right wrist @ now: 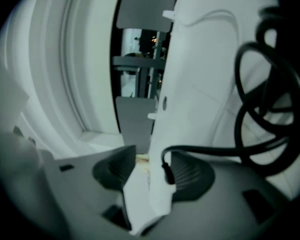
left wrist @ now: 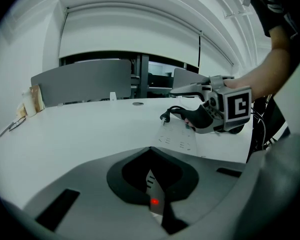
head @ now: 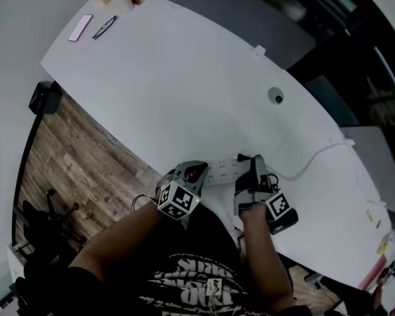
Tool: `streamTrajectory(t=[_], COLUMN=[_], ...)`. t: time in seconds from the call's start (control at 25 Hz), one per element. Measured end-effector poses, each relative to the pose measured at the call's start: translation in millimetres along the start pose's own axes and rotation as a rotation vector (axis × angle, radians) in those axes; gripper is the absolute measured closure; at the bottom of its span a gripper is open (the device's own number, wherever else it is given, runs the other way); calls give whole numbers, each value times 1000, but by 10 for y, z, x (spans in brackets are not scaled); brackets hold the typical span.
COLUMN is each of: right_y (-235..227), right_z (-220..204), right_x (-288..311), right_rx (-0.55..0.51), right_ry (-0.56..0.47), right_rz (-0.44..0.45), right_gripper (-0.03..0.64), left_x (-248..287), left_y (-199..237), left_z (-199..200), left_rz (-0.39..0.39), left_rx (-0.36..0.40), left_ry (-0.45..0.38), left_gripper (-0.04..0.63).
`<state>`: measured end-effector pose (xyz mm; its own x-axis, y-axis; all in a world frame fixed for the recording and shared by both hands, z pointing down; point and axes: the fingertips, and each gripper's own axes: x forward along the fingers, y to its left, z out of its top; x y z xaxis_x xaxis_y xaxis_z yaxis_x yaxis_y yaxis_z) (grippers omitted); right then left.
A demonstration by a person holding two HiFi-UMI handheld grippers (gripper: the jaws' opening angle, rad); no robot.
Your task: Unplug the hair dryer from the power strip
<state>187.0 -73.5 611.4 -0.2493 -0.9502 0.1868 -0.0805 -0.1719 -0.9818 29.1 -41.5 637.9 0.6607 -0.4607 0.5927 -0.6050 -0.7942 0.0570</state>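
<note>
The left gripper (left wrist: 153,184) is clamped on the near end of the white power strip (left wrist: 180,140), with a red light glowing between its pads. The right gripper (right wrist: 151,173) gapes wide around the strip's far end. The black plug (right wrist: 167,173) lies between its jaws against the strip's face, and the cable (right wrist: 270,109) coils off to that gripper's right.

Head view: steeply down from well above the table (head: 184,78); left gripper view: low, level across it; right gripper view: close in, rolled sideways; all three share the power strip (head: 220,171).
</note>
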Motion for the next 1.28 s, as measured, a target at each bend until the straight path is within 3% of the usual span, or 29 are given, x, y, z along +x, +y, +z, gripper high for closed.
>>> streamTrajectory(t=[0.08,0.12,0.16,0.2,0.4,0.6,0.84,1.0,1.08,1.28], right_y=[-87,-128,-149,-126,231,349,307,169,159,285], right_z=[90,120,130,114,-206,-462,-511,-708,-715,-568], right_x=[62,84,104,126,10,-197,-203,-166,-145,-124], right_rx=[72,67,33,-22,-371,-736,-975,-1206,-1231,-1156], right_ry=[-41,-44,-31,-3,170,249,242,343,340,239], right_rz=[-22,-50,-79,-89,72,143,104,57,28,-16], right_gripper=[392,428,526,565,565,565,557,532,528,535], left_x=[0,1,2,5,1,11,-3,-12,-13,-40], left_y=[-4,-9,-11,-9,10,17,34,36,24,24], left_z=[6,10,14,19,41,86,111,123,130,149], left_rz=[1,1,2,4,25,39,38,44,45,53], left_rx=[-1,-1,-1,-1,-7,1,8,13,15,16], left_ry=[-2,-2,-2,-2,-10,-29,-40,-52,-50,-67], left_gripper=[568,568,568,568,568,568,568,568,568,568])
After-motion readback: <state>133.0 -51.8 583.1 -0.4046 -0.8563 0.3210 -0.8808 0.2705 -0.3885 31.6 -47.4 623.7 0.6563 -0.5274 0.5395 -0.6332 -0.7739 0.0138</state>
